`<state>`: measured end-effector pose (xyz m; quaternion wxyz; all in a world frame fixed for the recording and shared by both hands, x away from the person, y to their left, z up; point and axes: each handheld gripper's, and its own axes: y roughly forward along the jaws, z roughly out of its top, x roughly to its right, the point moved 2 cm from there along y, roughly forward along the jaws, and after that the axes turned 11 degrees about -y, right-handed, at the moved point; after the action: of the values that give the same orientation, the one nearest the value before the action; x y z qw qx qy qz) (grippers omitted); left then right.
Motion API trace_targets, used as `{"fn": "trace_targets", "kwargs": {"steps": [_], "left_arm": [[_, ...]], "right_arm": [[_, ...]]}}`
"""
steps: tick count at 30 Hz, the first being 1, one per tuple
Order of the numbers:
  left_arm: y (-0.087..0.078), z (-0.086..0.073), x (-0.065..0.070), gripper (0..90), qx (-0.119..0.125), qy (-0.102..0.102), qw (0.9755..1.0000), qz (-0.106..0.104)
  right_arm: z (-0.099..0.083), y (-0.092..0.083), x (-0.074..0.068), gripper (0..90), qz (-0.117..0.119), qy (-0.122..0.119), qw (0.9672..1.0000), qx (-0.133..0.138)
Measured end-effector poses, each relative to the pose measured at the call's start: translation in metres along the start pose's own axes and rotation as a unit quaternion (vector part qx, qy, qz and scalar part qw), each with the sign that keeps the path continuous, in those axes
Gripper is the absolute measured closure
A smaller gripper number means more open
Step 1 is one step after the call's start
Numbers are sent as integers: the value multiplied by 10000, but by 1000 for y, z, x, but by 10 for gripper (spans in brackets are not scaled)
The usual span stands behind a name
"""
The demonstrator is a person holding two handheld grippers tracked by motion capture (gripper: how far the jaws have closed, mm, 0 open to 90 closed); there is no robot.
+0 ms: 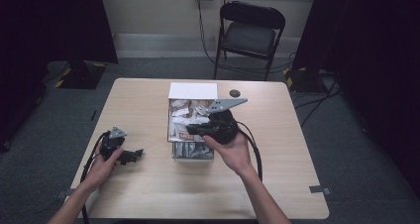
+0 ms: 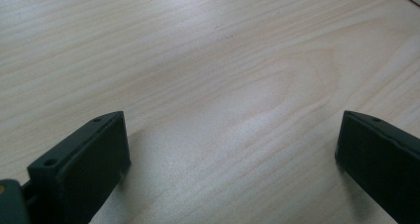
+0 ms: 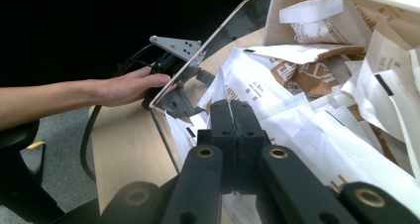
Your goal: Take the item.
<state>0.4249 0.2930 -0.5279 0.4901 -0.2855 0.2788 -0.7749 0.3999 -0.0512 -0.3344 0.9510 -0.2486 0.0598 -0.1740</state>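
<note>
Right gripper view: the right gripper [image 3: 232, 116] pinches a white packet [image 3: 247, 85] inside the clear box [image 3: 163, 130]; the left gripper [image 2: 233, 149] rests spread on the surface [image 2: 198, 60].

White packets [image 3: 277, 97] with brown print, some brown with white lettering, fill the clear-walled box [image 1: 192, 92] with its white lid at frame centre. The table [image 1: 148, 184] is pale wood-grain. Both grippers [image 1: 130, 155] [image 1: 195, 130] are black, topped by grey plates. The chair [image 1: 250, 33] at top is black.
</note>
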Motion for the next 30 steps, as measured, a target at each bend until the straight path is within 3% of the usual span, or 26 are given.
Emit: {"fn": "trace_targets", "kwargs": {"steps": [30], "left_arm": [[0,0,0,0,1,-2,10000,-1]], "right_arm": [[4,-19,5,900,-216,78,9993,285]]}}
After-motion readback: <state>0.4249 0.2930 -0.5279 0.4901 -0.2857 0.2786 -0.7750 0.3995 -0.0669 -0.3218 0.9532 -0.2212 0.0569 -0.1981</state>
